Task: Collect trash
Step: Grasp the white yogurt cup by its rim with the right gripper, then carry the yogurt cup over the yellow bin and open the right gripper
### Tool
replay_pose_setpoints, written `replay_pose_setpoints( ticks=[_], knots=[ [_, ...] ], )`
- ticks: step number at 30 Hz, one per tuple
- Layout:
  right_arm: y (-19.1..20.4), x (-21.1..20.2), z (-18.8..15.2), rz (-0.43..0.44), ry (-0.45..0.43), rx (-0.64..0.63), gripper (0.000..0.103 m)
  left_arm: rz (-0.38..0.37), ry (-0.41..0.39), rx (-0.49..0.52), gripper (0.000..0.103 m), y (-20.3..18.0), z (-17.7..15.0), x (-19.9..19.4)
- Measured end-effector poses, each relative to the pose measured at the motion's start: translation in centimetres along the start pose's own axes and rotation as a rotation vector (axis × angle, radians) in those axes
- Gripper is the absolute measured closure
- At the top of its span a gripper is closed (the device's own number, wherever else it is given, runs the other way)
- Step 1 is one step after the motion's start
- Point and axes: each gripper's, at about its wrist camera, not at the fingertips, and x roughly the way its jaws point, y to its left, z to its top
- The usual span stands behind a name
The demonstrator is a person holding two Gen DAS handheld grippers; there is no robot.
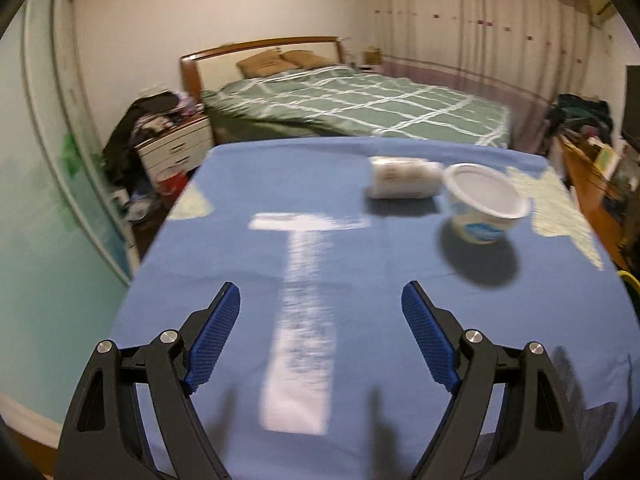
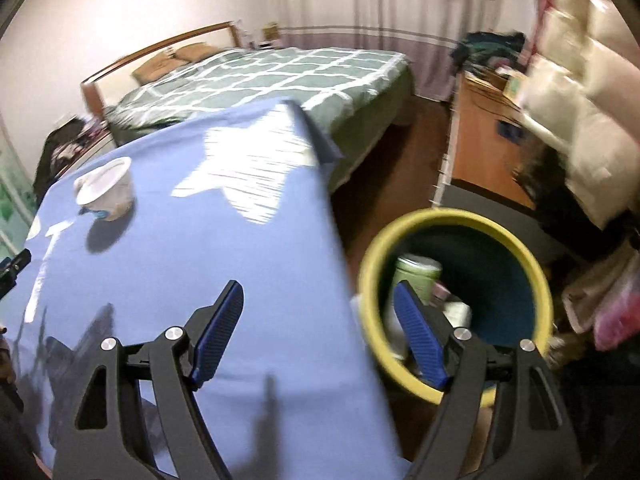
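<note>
both grippers gaping and empty, left gripper (image 1: 321, 308), right gripper (image 2: 319, 306), white cup (image 1: 484, 202) on table

No text, brand, number or sign can be read in either view. The white wrapped package (image 1: 404, 178) lying on the blue surface (image 1: 240, 272) carries dark print on its side, but blur smears it past reading, and the white cup (image 1: 482, 204) beside it shows only a blue patch low on its wall with no legible letters. The large white T shape (image 1: 300, 312) on the cloth is a printed mark, and the green container (image 2: 416, 276) in the yellow-rimmed bin (image 2: 532, 264) shows no legible label.
</note>
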Motion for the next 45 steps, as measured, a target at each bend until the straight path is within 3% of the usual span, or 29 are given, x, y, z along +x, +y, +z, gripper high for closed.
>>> replay_pose_setpoints(
  ticks=[5,10,13,15,21,35,37,38,45],
  knots=[
    [5.3,1.9,2.5,0.121,0.025,-0.086,0.030,0.033,0.027,-0.027,0.020,1.8,-1.1,1.3],
    [11.7,4.1,5.4,0.272,0.057,-0.168,0.030,0.005,0.050,-0.056,0.020,2.5,-1.0,2.1],
    [15.1,5.4,6.3,0.324,0.087,-0.216,0.024,-0.002,0.065,-0.045,0.020,2.0,-1.1,2.3],
    [17.7,6.6,6.4,0.329,0.103,-0.266,0.017,-0.009,0.072,-0.047,0.020,2.0,-1.2,2.4],
    [21.8,9.3,6.5,0.266,0.134,-0.325,0.011,-0.037,0.092,-0.064,0.020,2.1,-1.2,2.7],
    [24.2,13.1,9.0,0.228,0.150,-0.303,0.011,-0.076,0.093,-0.078,0.020,2.0,-1.3,2.5],
    [23.9,13.2,9.4,0.233,0.149,-0.293,0.012,-0.079,0.097,-0.082,0.020,2.0,-1.3,2.5],
    [23.7,13.2,9.3,0.241,0.150,-0.278,0.018,-0.080,0.098,-0.083,0.020,2.0,-1.3,2.5],
    [21.8,11.6,9.3,0.263,0.122,-0.241,0.019,-0.088,0.109,-0.085,0.020,1.9,-1.4,2.8]
  ],
)
